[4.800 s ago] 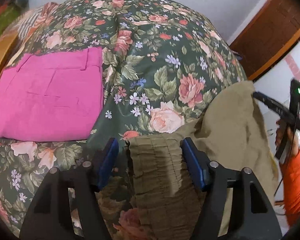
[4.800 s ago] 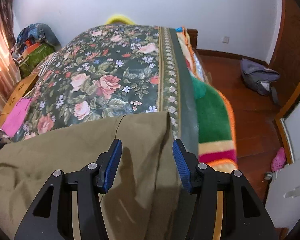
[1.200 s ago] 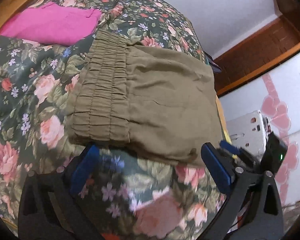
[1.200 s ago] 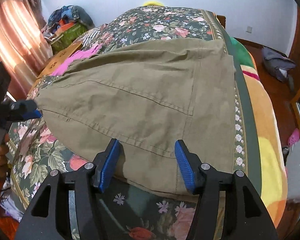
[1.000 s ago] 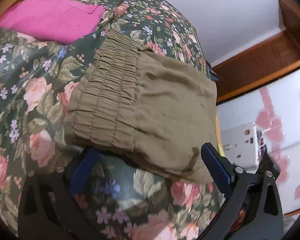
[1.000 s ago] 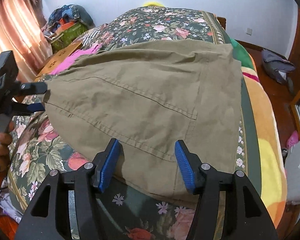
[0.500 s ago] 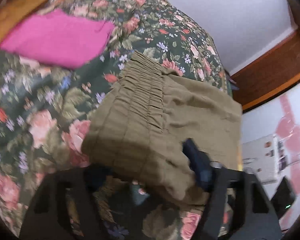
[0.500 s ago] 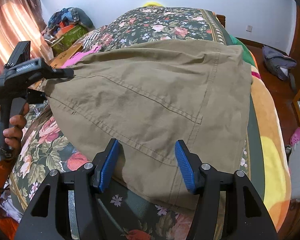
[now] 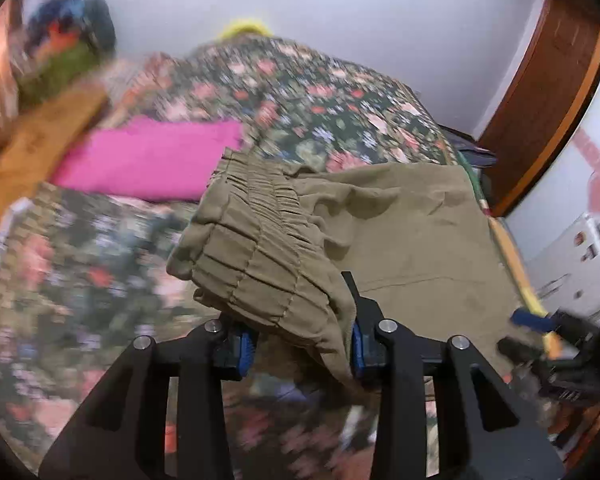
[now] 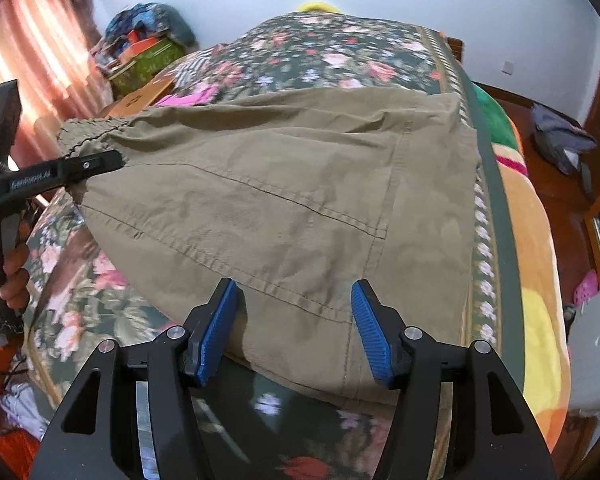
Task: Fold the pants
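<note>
Left gripper (image 9: 300,344) is clamped on the elastic waistband corner of the one pair of olive pants (image 9: 400,240), lifting that corner clear of the bed; the gathered band drapes over the closed jaws at 6 o'clock in the left wrist view. Right gripper (image 10: 294,332) stands with its two blue pads wide apart at 6 o'clock in the right wrist view, straddling the near folded edge of the pants without pinching it. One bed with a floral bedspread (image 10: 332,52) fills most of both views and carries the pants across its near half; the pants are folded, with stitched seams running diagonally toward 4 o'clock. One pink folded garment (image 9: 148,160) lies flat on the bedspread at 10 o'clock in the left wrist view, just beyond the waistband and apart from it. One pile of mixed clothes (image 10: 144,40) sits at 11 o'clock in the right wrist view. One grey bag (image 10: 560,140) lies on the wooden floor at 2 o'clock.
</note>
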`<state>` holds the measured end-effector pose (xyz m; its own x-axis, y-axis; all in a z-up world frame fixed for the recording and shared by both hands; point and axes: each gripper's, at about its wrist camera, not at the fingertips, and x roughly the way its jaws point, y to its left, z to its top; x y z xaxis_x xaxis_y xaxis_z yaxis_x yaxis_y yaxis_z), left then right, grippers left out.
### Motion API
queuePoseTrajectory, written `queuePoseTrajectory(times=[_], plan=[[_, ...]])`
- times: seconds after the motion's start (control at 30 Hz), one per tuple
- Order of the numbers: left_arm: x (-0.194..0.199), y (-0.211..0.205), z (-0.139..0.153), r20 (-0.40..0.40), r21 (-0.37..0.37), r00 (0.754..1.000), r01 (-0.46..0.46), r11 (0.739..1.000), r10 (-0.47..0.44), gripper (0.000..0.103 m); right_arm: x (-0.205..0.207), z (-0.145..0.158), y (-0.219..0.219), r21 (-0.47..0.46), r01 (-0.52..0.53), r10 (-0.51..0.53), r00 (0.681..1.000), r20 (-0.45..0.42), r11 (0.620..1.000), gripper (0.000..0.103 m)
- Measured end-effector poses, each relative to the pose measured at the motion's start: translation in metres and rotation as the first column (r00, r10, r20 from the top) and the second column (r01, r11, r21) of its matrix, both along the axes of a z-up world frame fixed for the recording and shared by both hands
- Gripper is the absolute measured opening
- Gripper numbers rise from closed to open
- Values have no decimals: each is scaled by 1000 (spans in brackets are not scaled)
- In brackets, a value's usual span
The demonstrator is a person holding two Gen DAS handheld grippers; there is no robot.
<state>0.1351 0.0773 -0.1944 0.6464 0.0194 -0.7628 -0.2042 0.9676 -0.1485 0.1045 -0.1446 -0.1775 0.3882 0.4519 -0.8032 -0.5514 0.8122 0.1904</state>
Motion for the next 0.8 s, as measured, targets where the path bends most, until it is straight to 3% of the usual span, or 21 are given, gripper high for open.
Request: queuePoseTrajectory(times=[0.17, 0.23, 0.47, 0.7, 0.8], plan=[[-38, 8, 18, 54, 151, 998, -34, 988, 26, 36, -4, 17, 32, -22, -74, 74, 997, 34, 997, 56], [-47, 11, 22, 66, 180, 997, -41, 983, 29, 36, -4, 28, 49, -1, -102, 101, 993, 61, 995, 56], [-63, 16, 28, 103, 200, 994, -66, 978, 46, 36, -6, 45, 111, 45, -179, 172, 975, 141, 983, 56], [-63, 14, 43, 137, 184, 990, -48, 982, 23, 34, -15, 3, 160, -32, -343, 342, 939, -26, 939, 57], [-60, 1, 53, 163, 195, 986, -12, 981, -21, 33, -18, 3, 163, -50, -358, 358, 934, -16, 932, 57]])
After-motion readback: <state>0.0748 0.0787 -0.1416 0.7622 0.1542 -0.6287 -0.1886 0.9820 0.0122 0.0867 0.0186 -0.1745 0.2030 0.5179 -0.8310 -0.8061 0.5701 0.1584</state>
